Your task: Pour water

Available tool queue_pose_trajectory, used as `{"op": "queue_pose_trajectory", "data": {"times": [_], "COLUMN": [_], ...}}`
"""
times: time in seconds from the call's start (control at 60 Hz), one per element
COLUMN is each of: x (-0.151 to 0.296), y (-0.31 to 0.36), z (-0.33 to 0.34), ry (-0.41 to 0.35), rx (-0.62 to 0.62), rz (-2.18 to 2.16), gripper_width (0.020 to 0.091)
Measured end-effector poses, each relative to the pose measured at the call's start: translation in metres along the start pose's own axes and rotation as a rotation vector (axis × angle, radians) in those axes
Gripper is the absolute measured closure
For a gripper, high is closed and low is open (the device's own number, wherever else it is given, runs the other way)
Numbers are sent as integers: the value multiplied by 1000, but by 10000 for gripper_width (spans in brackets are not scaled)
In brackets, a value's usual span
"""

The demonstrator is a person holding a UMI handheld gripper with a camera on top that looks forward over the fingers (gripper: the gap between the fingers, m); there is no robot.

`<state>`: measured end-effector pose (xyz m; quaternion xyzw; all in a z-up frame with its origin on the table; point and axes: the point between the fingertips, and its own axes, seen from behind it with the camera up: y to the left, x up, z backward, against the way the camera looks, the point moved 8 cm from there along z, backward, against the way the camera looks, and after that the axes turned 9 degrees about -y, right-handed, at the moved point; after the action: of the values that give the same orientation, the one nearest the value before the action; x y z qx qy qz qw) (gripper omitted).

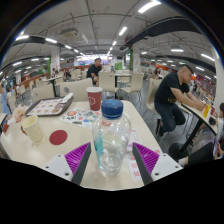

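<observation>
While the claw (112,160) grasps an upright, capped water bottle (111,137), the red cup (95,98) beyond awaits; pouring hasn't begun.

Bright, even light falls from ceiling strips (122,30); the wide lens bends the hall's edges, and far tables blur.
</observation>
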<state>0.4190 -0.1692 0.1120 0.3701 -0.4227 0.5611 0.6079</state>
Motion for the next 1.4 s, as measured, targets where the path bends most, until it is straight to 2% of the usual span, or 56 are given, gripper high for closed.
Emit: {"op": "queue_pose_trajectory", "data": {"times": [0.05, 0.133, 0.333, 0.35, 0.467, 0.633, 0.833, 0.967, 1.133, 1.267, 1.4], "x": [-2, 4, 5, 5, 8, 42, 114, 143, 143, 132, 119], "y": [-21, -9, -3, -2, 2, 31, 91, 149, 206, 229, 244], "z": [-18, -22, -27, -27, -30, -25, -18, -25, -42, -54, -65], "ry": [-11, -28, -41, -41, -16, -45, -111, -144, -123, -93, -66], "rx": [-1, -1, -27, -29, -63, -161, -290, -324, -347, -365, -332], "rz": [1, -3, 9, 11, 38, 182, 656, 1056, 1516, 1822, 1990], "gripper_width": [317, 537, 645, 675, 675, 677, 676, 676, 678, 678, 678]}}
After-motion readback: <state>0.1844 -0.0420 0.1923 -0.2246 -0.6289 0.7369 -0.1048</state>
